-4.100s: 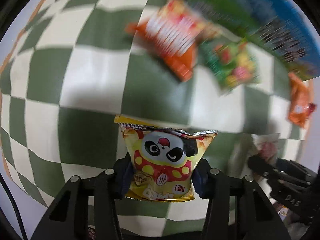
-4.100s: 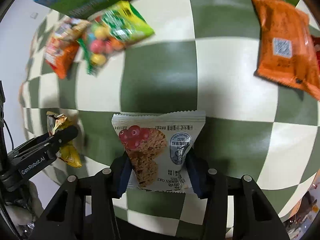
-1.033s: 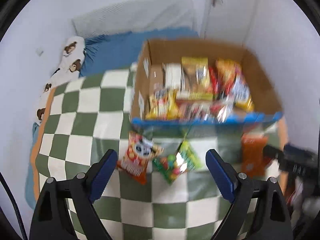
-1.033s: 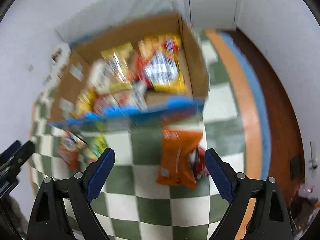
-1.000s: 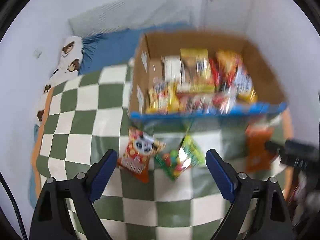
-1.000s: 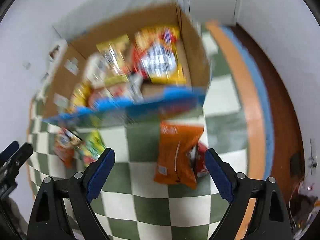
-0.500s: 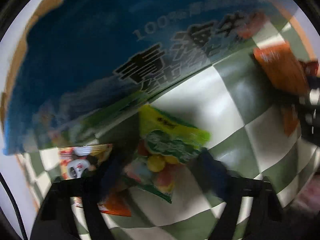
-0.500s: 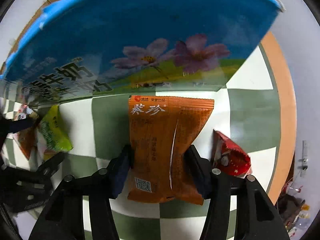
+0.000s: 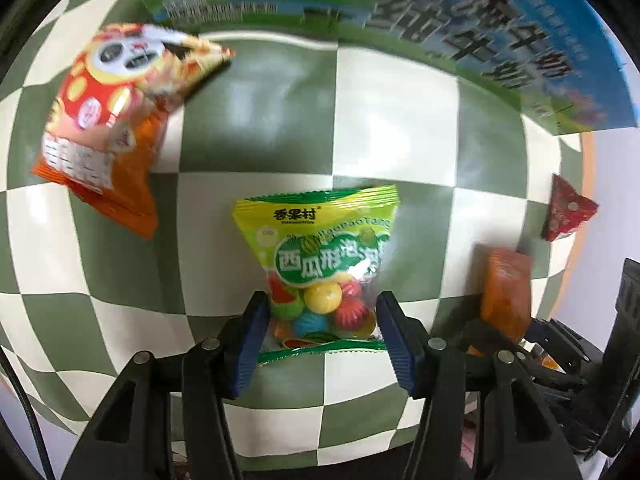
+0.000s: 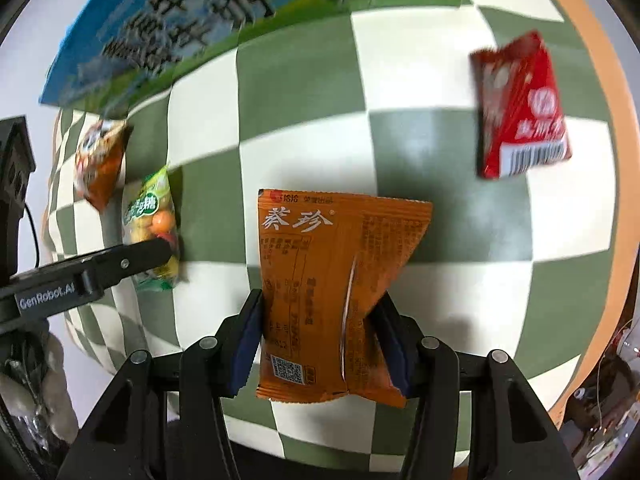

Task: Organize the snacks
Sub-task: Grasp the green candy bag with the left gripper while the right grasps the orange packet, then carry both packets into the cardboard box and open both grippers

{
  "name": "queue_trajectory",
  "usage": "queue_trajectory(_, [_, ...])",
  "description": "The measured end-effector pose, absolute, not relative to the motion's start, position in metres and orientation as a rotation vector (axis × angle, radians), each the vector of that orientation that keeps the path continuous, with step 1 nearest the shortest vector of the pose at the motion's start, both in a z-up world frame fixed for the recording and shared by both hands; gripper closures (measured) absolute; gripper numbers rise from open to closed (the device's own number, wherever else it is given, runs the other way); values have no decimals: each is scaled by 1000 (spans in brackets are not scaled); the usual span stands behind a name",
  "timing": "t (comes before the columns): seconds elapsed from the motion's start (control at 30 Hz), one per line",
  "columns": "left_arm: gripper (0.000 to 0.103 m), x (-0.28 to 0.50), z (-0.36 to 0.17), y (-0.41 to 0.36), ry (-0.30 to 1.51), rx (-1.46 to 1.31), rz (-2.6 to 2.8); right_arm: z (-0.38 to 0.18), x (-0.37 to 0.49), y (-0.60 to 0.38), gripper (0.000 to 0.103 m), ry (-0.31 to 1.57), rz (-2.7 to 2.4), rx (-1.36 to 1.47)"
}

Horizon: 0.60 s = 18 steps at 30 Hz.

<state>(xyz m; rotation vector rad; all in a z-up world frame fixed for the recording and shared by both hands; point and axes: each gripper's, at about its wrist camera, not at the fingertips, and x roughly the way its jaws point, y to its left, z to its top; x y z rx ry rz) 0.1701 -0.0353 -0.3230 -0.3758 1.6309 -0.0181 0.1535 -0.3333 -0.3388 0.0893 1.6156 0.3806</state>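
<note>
My left gripper [image 9: 322, 332] is shut on a green-and-yellow bag of coloured gum balls [image 9: 326, 264] and holds it just above the checked cloth [image 9: 256, 116]. My right gripper [image 10: 320, 336] is shut on an orange snack packet [image 10: 332, 280]. The gum-ball bag also shows in the right wrist view [image 10: 150, 216], with the left gripper's finger across it. The orange packet shows at the right of the left wrist view [image 9: 506, 292]. The blue printed wall of the snack box [image 9: 480, 28] stands just beyond both grippers.
An orange panda snack bag [image 9: 116, 120] lies on the cloth to the far left, also small in the right wrist view [image 10: 100, 156]. A red packet [image 10: 520, 108] lies to the right, near the cloth's orange border [image 10: 616, 120]. The box wall [image 10: 180, 24] blocks the far side.
Both grippers came down from above the box to the cloth. The left one closed on the gum-ball bag and the right one on the orange packet; both bags now sit between shut fingers.
</note>
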Motion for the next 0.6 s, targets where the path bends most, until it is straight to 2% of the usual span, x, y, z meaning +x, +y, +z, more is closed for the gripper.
queue_trajectory(0.13, [44, 173, -338, -35, 1609, -381, 15, -348, 159, -337, 36, 1634, 358, 170])
queue_trajectory(0.23, [44, 171, -339, -37, 1563, -346, 42, -349, 165, -337, 36, 1610, 336, 153])
queue_trajectory(0.27, [45, 169, -337, -41, 1551, -327, 49, -350, 164, -334, 37, 1602, 327, 138])
queue_trajectory(0.3, [52, 165, -335, -45, 1534, -299, 52, -350, 167, -323, 40, 1591, 315, 108])
queue_trajectory(0.33, [53, 163, -333, -46, 1529, -285, 54, -351, 164, -319, 44, 1579, 306, 71])
queue_trajectory(0.4, [54, 157, -327, -50, 1518, -269, 51, -351, 155, -311, 47, 1548, 294, 15])
queue_trajectory(0.47, [56, 149, -323, -51, 1517, -273, 47, -346, 150, -311, 55, 1535, 304, 13])
queue_trajectory(0.6, [57, 138, -296, -55, 1480, -288, 11, -327, 151, -317, 58, 1525, 348, 93])
